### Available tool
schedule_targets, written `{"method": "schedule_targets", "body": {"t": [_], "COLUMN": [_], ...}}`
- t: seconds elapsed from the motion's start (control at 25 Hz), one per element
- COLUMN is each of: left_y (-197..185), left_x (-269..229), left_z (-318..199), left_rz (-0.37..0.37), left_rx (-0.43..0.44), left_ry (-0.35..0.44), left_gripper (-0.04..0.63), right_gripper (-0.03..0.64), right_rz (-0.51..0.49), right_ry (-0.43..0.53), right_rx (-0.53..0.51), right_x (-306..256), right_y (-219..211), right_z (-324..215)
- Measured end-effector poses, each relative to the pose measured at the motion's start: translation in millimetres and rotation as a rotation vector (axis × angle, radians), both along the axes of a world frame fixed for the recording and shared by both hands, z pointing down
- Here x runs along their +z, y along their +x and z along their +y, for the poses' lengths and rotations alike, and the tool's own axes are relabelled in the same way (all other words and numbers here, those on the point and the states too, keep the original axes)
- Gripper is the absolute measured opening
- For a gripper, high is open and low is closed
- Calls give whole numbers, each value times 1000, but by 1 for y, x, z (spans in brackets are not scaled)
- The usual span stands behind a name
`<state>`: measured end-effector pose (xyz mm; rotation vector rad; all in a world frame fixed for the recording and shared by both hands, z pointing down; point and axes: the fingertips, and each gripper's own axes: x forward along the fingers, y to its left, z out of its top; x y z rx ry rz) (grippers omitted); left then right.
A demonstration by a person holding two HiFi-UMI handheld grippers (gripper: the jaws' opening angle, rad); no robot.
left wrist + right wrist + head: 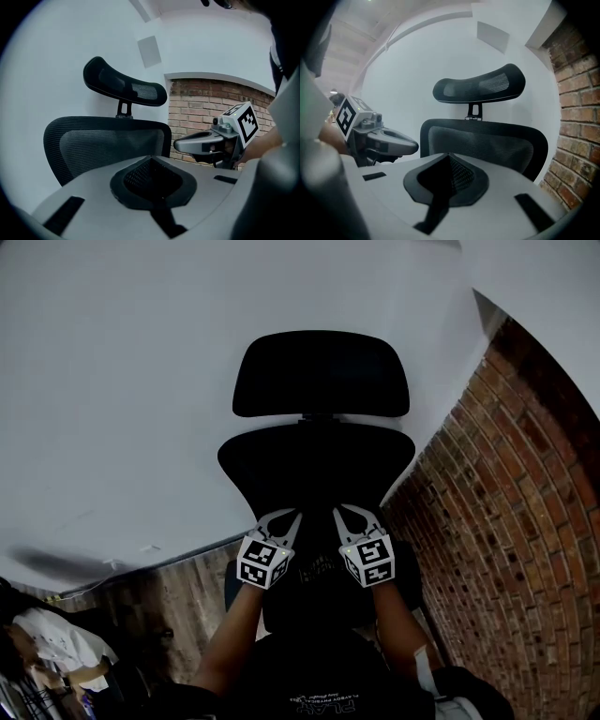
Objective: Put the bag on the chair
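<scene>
Only a dark mass (317,589) shows low in the head view, between and below the two grippers and over the chair's seat. It is too dark to tell whether that is the bag. The chair (314,465) is black and fills the frame's centre, with its headrest (321,374) above the backrest.

The left gripper (291,518) and right gripper (343,517) sit side by side just in front of the backrest, near each other but apart. Each has its jaws pressed together with nothing between them.

The only writing is upside-down white print (323,701) on black fabric at the bottom centre. It begins "PLAY" and the rest is too small to read. Both grippers' cubes carry black-and-white square markers.

A white wall (141,381) stands behind the chair, and a brick wall (506,521) runs close along the right of the frame. Wood-patterned floor (178,596) lies open at lower left, where a person in white (47,643) stands at the edge.

The left gripper view shows its own closed left gripper (150,158) and the right gripper (180,144) at mid-right. It also shows the chair's (108,140) mesh weave and a square wall plate (149,50), neither of which shows from above. The right gripper view mirrors this, with the right gripper (449,154), the left gripper (412,144) at mid-left, the chair (487,140) and the plate (493,35). Neither gripper view shows the seat or the floor.
</scene>
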<state>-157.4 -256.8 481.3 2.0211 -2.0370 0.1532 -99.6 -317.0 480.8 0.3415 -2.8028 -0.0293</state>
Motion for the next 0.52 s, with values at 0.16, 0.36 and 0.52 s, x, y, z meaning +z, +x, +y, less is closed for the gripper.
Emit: {"method": "schedule_targets", "body": {"t": [0.16,0.36,0.52], "left_y": [3,4,9], "left_x": [-1,-2,-3], "left_z": [2,3,5], "left_rz": [-6,-14,-22], "left_rx": [0,1,4], "left_ry": [-5,-8,-12], "left_gripper": [11,11,11], "right_gripper": [18,18,18], "right_rz": [-6,-8,-13], "right_ry": [1,8,11], "right_rx": [-7,-17,-35], "right_x": [-3,-4,-4], "right_y": [-1,-2,2], "right_z": [2,4,10]}}
